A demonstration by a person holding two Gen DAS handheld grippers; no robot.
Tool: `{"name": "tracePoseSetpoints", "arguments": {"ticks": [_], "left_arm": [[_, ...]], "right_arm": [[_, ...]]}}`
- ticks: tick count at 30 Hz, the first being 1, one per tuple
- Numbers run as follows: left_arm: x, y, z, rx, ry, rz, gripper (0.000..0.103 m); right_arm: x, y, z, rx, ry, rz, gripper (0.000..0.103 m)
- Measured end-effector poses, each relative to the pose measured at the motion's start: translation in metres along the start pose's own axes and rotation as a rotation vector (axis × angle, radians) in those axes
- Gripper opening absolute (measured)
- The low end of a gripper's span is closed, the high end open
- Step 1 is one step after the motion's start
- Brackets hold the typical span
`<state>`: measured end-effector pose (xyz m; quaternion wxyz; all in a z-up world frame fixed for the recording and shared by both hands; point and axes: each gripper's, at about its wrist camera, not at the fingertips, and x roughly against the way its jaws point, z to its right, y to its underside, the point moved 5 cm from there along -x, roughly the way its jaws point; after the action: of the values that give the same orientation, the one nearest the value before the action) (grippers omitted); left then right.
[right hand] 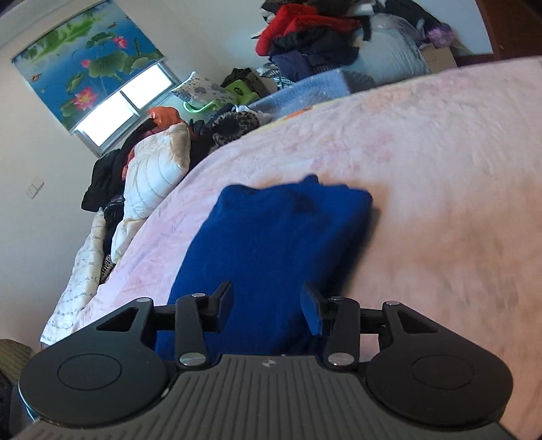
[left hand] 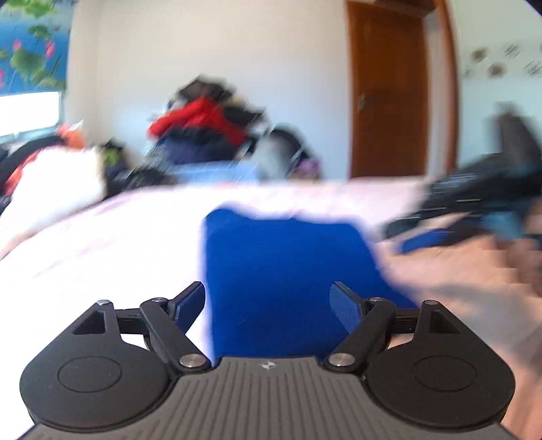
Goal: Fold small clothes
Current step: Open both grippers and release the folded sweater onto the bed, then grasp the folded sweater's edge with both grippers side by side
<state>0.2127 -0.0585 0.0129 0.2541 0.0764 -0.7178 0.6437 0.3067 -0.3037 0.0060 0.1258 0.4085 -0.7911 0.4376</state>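
A folded blue garment (left hand: 281,267) lies flat on the pink bedspread (left hand: 101,250). My left gripper (left hand: 269,304) is open, its blue-padded fingers spread over the garment's near edge, holding nothing. In the right wrist view the same blue garment (right hand: 271,237) lies as a thick folded rectangle on the bedspread (right hand: 440,169). My right gripper (right hand: 266,306) is open just above the garment's near end, empty. The right gripper's dark body (left hand: 481,193) shows blurred at the right of the left wrist view.
A pile of red and dark clothes (right hand: 305,30) sits beyond the bed's far side. A white quilt (right hand: 152,169) and more clothes lie along the bed's left edge. A wooden door (left hand: 389,91) stands at the back. A lotus-print blind (right hand: 88,64) covers the window.
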Motion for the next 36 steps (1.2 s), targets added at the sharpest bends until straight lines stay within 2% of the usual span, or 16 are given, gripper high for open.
{"name": "tracePoseSetpoints", "arguments": {"ticks": [2,5,8,10,11,14,15,17,21,24,29,33,35,36], "left_arm": [[-0.007,0.008,-0.009,0.027,-0.024,-0.064,0.080],[-0.013,0.019,-0.006,0.020,-0.030,-0.108,0.080],[-0.018,0.028,-0.001,0.014,-0.018,-0.146,0.080],[-0.023,0.032,-0.003,0.013,-0.031,-0.159,0.080],[-0.028,0.033,-0.006,0.021,-0.046,-0.169,0.080],[-0.038,0.030,-0.010,0.073,-0.059,-0.209,0.079],[-0.039,0.029,-0.012,0.082,-0.064,-0.212,0.079],[-0.037,0.029,-0.012,0.084,-0.076,-0.218,0.069],[-0.039,0.030,-0.012,0.099,-0.053,-0.240,0.052],[-0.039,0.031,-0.012,0.103,-0.051,-0.250,0.046],[-0.040,0.031,-0.011,0.088,-0.053,-0.254,0.046],[-0.040,0.031,-0.010,0.081,-0.058,-0.251,0.046],[-0.040,0.032,-0.010,0.078,-0.059,-0.250,0.046],[-0.039,0.031,-0.010,0.076,-0.057,-0.252,0.046]], "right_arm": [[0.006,0.022,0.009,-0.085,-0.014,-0.039,0.046],[0.008,0.046,0.015,-0.179,-0.048,-0.066,0.046],[0.004,0.055,0.011,-0.188,-0.021,-0.083,0.046],[0.001,0.056,0.008,-0.210,-0.041,-0.090,0.045],[-0.002,0.056,0.007,-0.220,-0.044,-0.091,0.041],[-0.014,0.056,0.006,-0.205,-0.001,-0.120,0.017],[-0.015,0.057,0.003,-0.181,0.014,-0.123,0.015],[-0.012,0.056,-0.006,-0.138,0.016,-0.107,0.011],[-0.004,0.051,-0.010,-0.076,0.051,-0.089,0.008],[-0.002,0.052,-0.005,-0.062,0.080,-0.097,0.008],[0.024,0.036,-0.004,-0.100,0.022,-0.006,0.008],[0.011,0.046,0.013,-0.093,0.091,-0.076,0.008],[0.004,0.055,0.016,-0.097,0.091,-0.096,0.008],[0.002,0.057,0.014,-0.095,0.088,-0.095,0.011]]}}
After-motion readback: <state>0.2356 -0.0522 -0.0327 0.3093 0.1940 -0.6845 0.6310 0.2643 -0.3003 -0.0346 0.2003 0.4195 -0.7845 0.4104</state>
